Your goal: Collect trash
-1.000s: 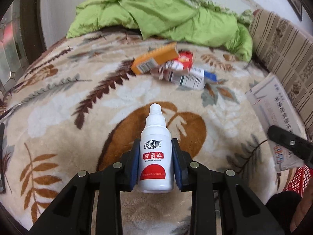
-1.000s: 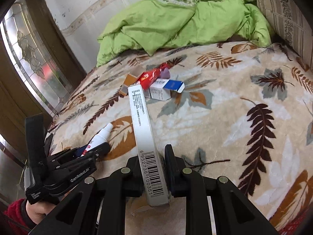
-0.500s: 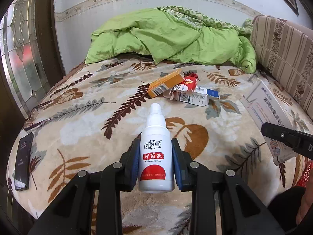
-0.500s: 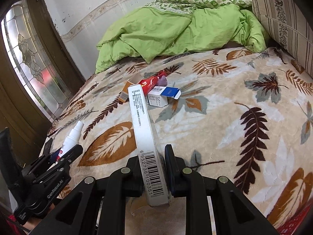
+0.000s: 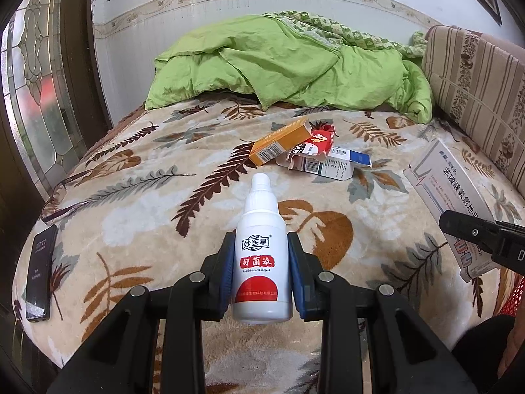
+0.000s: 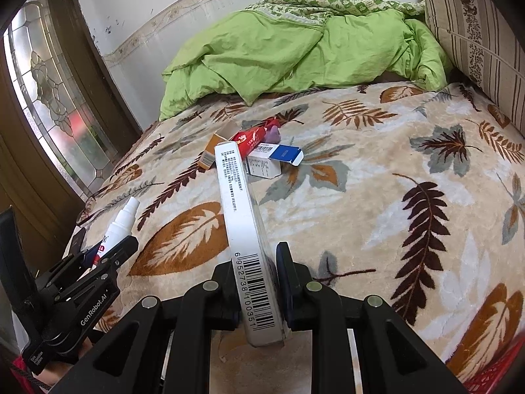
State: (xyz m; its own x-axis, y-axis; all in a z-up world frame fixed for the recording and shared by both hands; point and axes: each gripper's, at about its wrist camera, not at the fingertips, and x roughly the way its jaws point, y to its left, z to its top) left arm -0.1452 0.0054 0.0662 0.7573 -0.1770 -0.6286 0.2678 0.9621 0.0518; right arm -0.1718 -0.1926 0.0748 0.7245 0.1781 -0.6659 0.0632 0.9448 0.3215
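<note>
Left claw (image 5: 261,272) clamped on white bottle (image 5: 261,256), right claw (image 6: 254,290) on flat box (image 6: 242,226), both angled downward over bed (image 5: 131,203)

A crumpled green quilt (image 5: 288,65) lies at the top middle. A black phone (image 5: 40,272) rests at the lower left, on the leaf-patterned blanket (image 5: 137,197). A striped cushion (image 5: 475,75) stands at the upper right.

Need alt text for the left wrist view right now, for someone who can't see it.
The left tongs grip a white spray bottle upright above a leaf-patterned blanket. Beyond it lie an orange box, a red wrapper and a blue-and-white box; a phone sits at the left edge, a crumpled green quilt behind.
</note>
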